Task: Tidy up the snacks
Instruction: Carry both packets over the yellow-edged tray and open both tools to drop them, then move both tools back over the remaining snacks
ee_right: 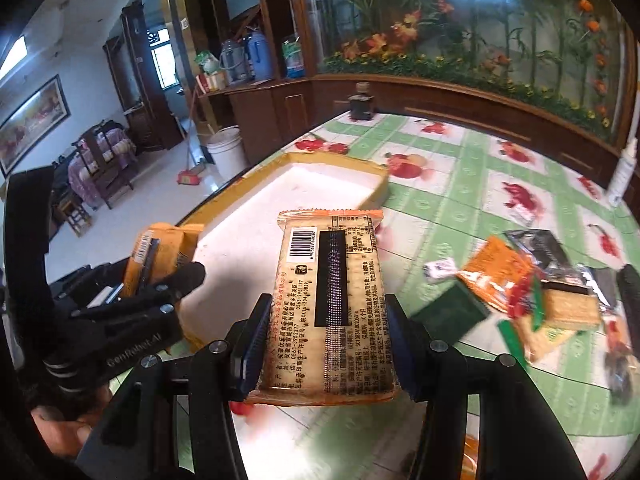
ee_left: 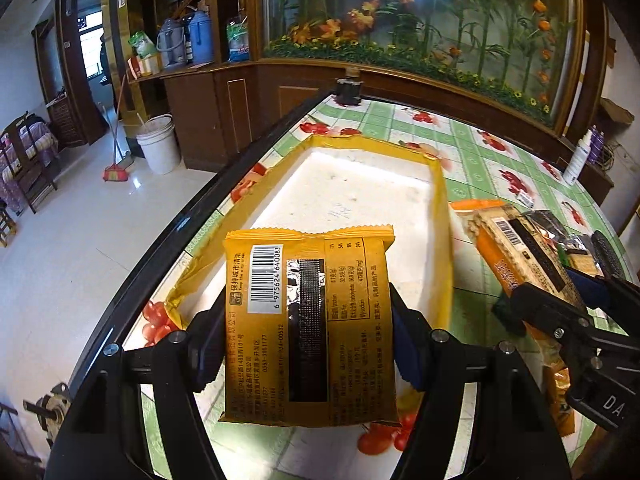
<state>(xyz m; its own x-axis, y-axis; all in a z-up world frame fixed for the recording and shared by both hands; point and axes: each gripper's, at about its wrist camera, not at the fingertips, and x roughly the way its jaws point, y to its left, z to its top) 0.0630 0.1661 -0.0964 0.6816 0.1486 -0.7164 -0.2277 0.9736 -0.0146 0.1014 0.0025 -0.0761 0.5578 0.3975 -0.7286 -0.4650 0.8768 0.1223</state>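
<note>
the left tool (ee_left: 310, 344) is black with dark blue pads and carries a golden-yellow packet (ee_left: 308, 320) with a white barcode patch and a black-and-silver strip. the right tool (ee_right: 326, 344), also black and blue, carries a pale cracker packet (ee_right: 328, 312) edged in orange. the tray (ee_left: 438, 216) at frame centre is white inside with yellow walls. the table (ee_left: 472, 140) wears a green-and-white check printed with red fruit. at upper left a bucket (ee_left: 159, 144) is white.

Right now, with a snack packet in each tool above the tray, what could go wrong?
Both packets may collide: the left tool with the yellow packet and the right tool with the cracker packet head for one tray. A packet could also catch its raised rim.
</note>
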